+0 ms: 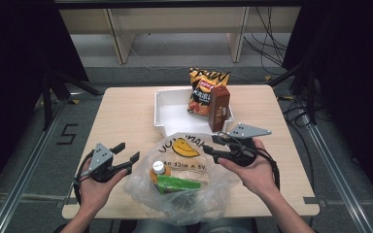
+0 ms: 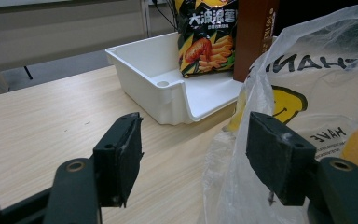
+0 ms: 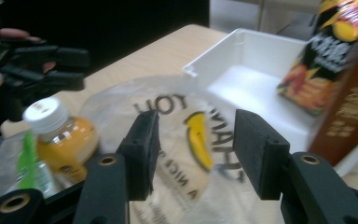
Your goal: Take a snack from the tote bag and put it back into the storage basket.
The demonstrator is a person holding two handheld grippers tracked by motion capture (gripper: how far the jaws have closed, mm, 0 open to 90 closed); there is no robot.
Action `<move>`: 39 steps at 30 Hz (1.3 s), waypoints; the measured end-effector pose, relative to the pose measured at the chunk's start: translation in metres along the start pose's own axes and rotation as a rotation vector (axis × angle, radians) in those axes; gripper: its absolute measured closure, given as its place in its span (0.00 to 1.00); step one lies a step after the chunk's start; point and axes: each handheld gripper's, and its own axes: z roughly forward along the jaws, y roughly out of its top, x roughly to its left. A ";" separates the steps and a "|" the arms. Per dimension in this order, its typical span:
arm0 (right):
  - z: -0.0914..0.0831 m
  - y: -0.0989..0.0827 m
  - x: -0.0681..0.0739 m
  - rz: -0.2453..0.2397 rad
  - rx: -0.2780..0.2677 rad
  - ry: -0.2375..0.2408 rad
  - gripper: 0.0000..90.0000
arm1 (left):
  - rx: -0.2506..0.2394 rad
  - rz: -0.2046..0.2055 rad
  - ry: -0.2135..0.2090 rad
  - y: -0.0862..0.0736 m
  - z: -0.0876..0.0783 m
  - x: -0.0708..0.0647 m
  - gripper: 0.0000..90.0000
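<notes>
A clear plastic bag [image 1: 184, 170] printed with a yellow smiley lies at the table's front centre. Inside it are an orange bottle [image 1: 159, 170] with a white cap and a green box [image 1: 182, 184]. My left gripper [image 1: 127, 151] stands open at the bag's left edge, and in the left gripper view [image 2: 193, 144] the bag's film [image 2: 317, 93] lies by the right jaw. My right gripper [image 1: 212, 144] is open over the bag's right top. In the right gripper view [image 3: 196, 149] the bag [image 3: 177, 116] shows behind the gap, with the bottle [image 3: 60, 135] to its left.
A white tray [image 1: 175, 116] sits at the back centre of the table. A chips bag [image 1: 205, 90] and a brown carton [image 1: 219, 109] stand in its right end. Bare tabletop [image 1: 121, 111] stretches to the tray's left. Cables trail over the floor beyond.
</notes>
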 end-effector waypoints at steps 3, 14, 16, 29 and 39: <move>0.003 -0.006 0.005 -0.022 0.002 0.025 0.57 | -0.002 -0.003 0.001 0.000 0.000 0.000 0.39; 0.006 -0.008 0.027 -0.086 0.043 0.120 0.57 | 0.002 0.003 -0.004 0.000 0.000 0.000 0.39; 0.010 -0.011 0.031 -0.097 0.038 0.126 0.57 | 0.001 0.001 -0.004 0.000 0.000 0.000 0.39; 0.022 -0.016 0.044 -0.083 0.094 0.193 0.55 | 0.000 0.007 -0.009 0.000 0.001 -0.001 0.39; 0.027 -0.019 0.051 -0.082 0.108 0.228 0.54 | -0.008 0.023 -0.014 0.000 -0.001 -0.001 0.39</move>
